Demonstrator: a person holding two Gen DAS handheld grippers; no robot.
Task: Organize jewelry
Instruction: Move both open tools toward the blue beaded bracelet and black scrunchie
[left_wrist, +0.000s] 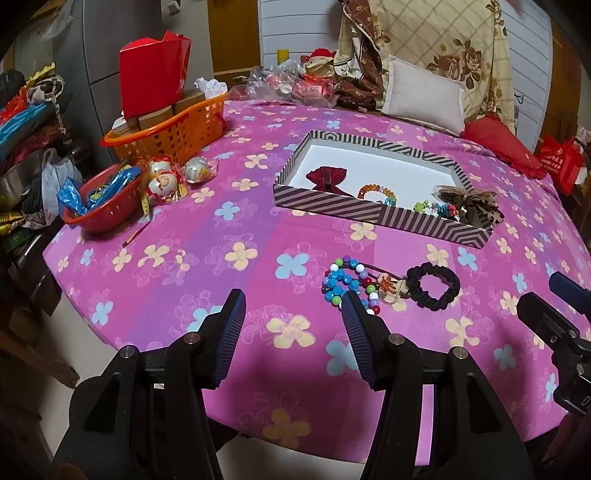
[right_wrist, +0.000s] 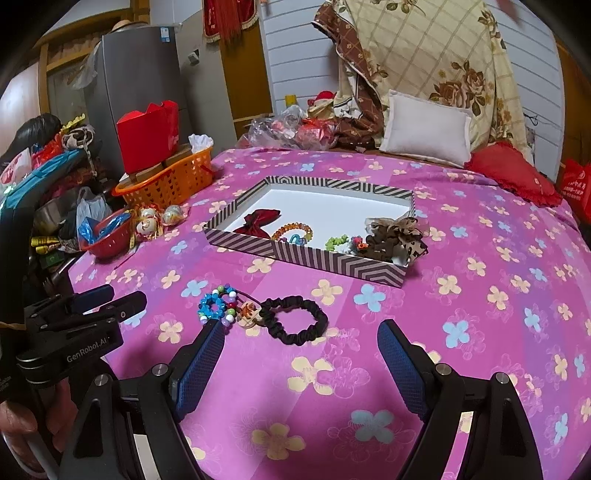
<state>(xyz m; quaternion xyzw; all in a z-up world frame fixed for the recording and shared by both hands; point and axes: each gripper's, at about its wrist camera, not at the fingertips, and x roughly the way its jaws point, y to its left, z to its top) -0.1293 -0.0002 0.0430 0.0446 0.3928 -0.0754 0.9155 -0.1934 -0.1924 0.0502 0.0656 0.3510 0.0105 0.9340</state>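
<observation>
While both of your tools hang over the pink flowered cloth (right_wrist: 480, 295) on the worktop, your left hand-held gripper (left_wrist: 293, 306) has its blue pads spread wide and grips nothing. Your right hand-held gripper (right_wrist: 301, 336) is spread just as wide, also empty. Just beyond your fingertips lie the beaded bracelets (right_wrist: 218, 304) and, touching them, a black scrunchie (right_wrist: 295, 319). Farther back sits the striped tray (right_wrist: 332, 262), holding a dark red bow (right_wrist: 258, 220), an amber bracelet (right_wrist: 293, 230), green beads (right_wrist: 337, 242) and a brown leopard bow (right_wrist: 397, 236) at its right end. An orange basket (left_wrist: 173, 134) stands well apart, far left.
</observation>
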